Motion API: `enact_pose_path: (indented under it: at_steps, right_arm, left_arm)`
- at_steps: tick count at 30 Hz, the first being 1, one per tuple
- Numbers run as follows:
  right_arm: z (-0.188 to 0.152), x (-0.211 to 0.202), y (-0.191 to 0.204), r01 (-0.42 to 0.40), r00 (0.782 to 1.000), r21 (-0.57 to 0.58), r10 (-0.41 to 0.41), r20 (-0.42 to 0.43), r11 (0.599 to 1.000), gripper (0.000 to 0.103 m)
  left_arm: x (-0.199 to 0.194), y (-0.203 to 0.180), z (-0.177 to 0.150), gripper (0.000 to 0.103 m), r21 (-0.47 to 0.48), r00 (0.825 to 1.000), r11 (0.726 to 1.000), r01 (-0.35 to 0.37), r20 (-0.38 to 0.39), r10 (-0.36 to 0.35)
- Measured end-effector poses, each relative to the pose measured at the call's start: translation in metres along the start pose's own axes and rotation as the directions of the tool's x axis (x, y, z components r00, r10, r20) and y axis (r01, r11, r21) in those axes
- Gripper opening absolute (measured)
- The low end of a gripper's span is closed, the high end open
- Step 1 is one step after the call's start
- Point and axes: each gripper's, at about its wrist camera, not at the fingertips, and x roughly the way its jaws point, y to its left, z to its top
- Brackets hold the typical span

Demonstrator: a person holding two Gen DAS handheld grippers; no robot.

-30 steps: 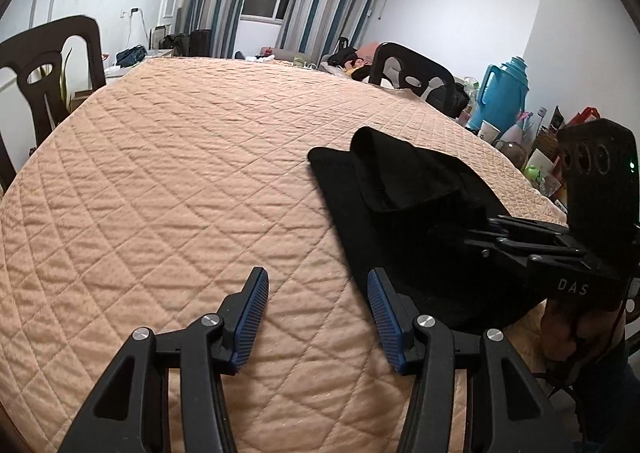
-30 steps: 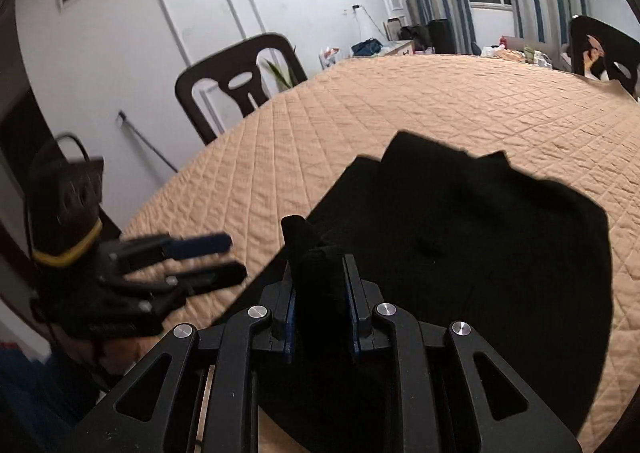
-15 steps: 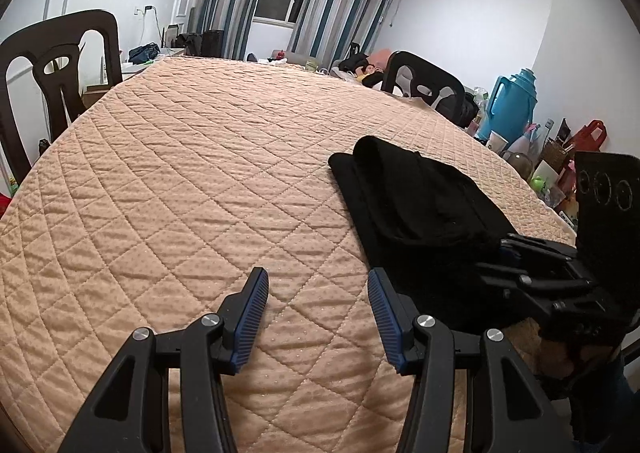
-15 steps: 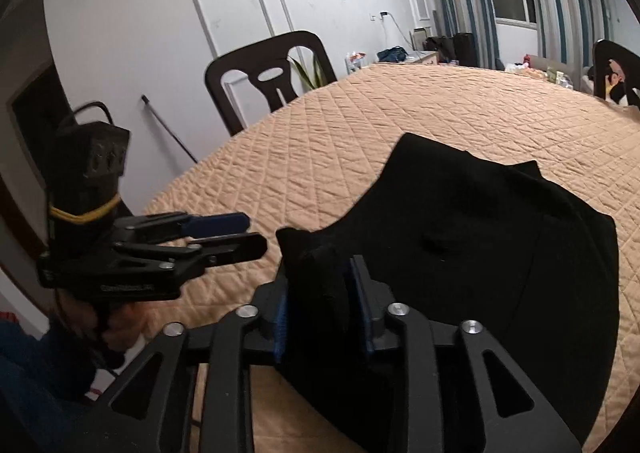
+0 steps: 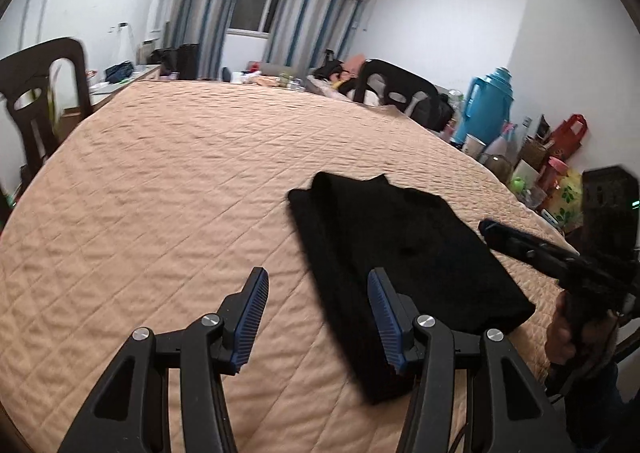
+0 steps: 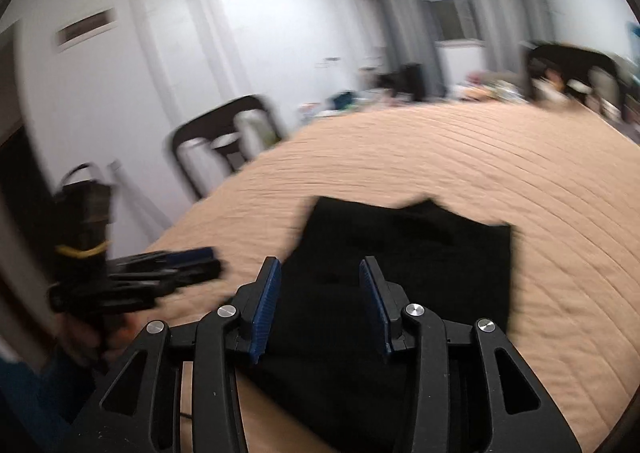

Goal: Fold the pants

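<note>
The black pants (image 5: pixel 392 253) lie folded in a flat rectangle on the peach quilted table (image 5: pixel 160 189), near its front right edge. My left gripper (image 5: pixel 316 317) is open and empty, over the pants' left front edge. My right gripper (image 6: pixel 320 301) is open and empty, raised above the near end of the pants (image 6: pixel 400 265). The right gripper also shows in the left wrist view (image 5: pixel 520 245) at the right. The left gripper shows in the right wrist view (image 6: pixel 176 273) at the left. The right wrist view is blurred.
Dark chairs stand at the left (image 5: pixel 36 93) and at the far side (image 5: pixel 396 89). A blue thermos (image 5: pixel 488 109) and bags (image 5: pixel 560 149) crowd the right side beyond the table. A window with striped curtains (image 5: pixel 256 5) is at the back.
My right gripper has opened and let go of the pants, then lifted back. The pants now lie flat and folded. My left gripper has shifted right toward the pants.
</note>
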Motion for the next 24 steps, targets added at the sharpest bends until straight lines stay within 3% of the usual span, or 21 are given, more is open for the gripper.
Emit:
enact_pose_path:
  at_steps: [3,4,11,14,18,19,21,24]
  right_arm:
    - [-0.011,0.007,-0.027,0.086,0.994,0.077,-0.08,-0.07,0.993,0.042]
    - [-0.018,0.017,-0.032,0.099,0.987,0.073,-0.089,-0.137,0.992,0.037]
    - [-0.015,0.015,-0.023,0.06,0.993,0.031,-0.056,-0.105,0.998,0.035]
    - [-0.008,0.008,-0.037,0.075,0.996,0.076,-0.07,-0.061,0.994,0.035]
    - [0.005,0.002,-0.049,0.116,0.993,0.1,-0.114,-0.027,0.988,0.035]
    - [0.011,0.004,-0.055,0.131,0.991,0.112,-0.13,-0.021,0.985,0.035]
    - [0.017,0.007,-0.066,0.152,0.988,0.137,-0.15,-0.023,0.979,0.035]
    - [0.029,0.02,-0.091,0.186,0.982,0.191,-0.176,-0.067,0.964,0.035]
  left_arm:
    - [0.021,-0.011,0.011,0.055,0.017,0.999,0.999,0.035,-0.027,-0.034]
    - [0.027,-0.014,0.014,0.055,0.016,0.998,0.999,0.042,-0.039,-0.041]
    - [0.058,-0.028,0.046,0.055,0.07,0.999,0.997,0.028,-0.046,-0.025]
    - [0.078,-0.021,0.057,0.055,0.05,0.997,0.999,-0.009,-0.081,0.013]
    - [0.092,-0.016,0.056,0.055,0.007,0.994,1.0,0.002,-0.112,-0.001]
    - [0.09,-0.018,0.054,0.05,0.018,0.995,1.0,-0.006,-0.103,0.008]
    - [0.089,-0.023,0.053,0.03,0.041,0.995,0.999,0.018,-0.103,-0.014]
    - [0.088,-0.031,0.052,0.02,0.091,0.995,0.995,-0.026,-0.099,0.035]
